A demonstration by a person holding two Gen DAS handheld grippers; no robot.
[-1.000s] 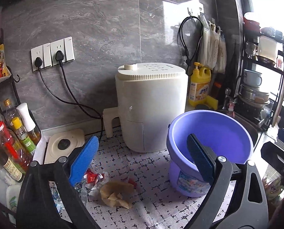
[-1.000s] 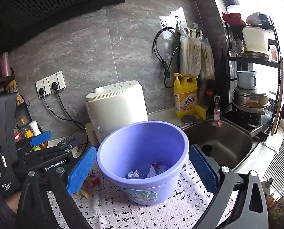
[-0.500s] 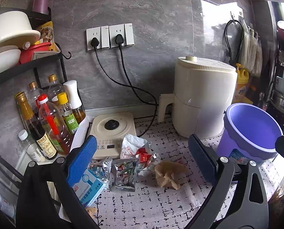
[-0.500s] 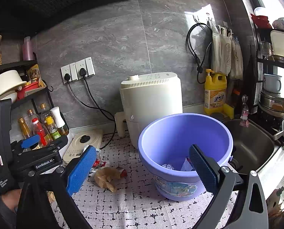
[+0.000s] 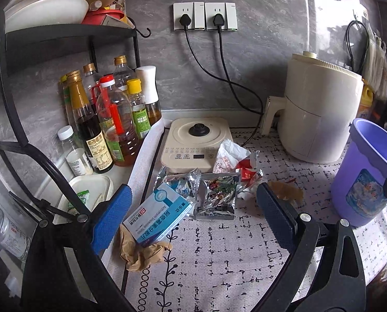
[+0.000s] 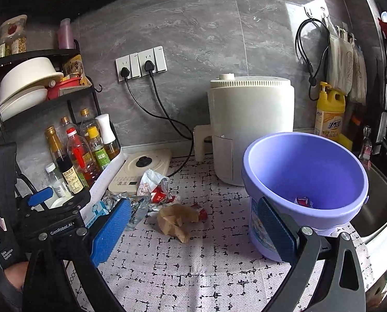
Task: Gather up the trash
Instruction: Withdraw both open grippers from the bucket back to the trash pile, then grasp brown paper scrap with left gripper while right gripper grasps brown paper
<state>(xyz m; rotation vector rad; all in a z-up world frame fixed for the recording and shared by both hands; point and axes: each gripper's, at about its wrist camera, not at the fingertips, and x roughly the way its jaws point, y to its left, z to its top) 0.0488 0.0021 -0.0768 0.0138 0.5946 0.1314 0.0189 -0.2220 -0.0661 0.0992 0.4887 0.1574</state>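
Trash lies on the patterned mat: a blue and white medicine box (image 5: 158,214), a silver foil packet (image 5: 217,195), a white and red wrapper (image 5: 231,156), crumpled brown paper (image 5: 141,253) and another brown wad (image 6: 176,219). My left gripper (image 5: 193,214) is open and empty, hovering just above the box and the foil packet. The purple bucket (image 6: 305,179) stands at the right with some trash inside, and it also shows in the left wrist view (image 5: 367,171). My right gripper (image 6: 193,228) is open and empty, in front of the bucket and the brown wad.
A cream air fryer (image 6: 250,127) stands behind the bucket. A flat cream cooker (image 5: 197,143) sits behind the trash. Several oil and sauce bottles (image 5: 107,119) stand under a black rack at the left. A sink (image 6: 380,205) and a yellow detergent bottle (image 6: 329,111) are at the right.
My left gripper swung left from the bucket to the trash pile and came down close to it. My right gripper drew back and left from the bucket. Both stayed open.
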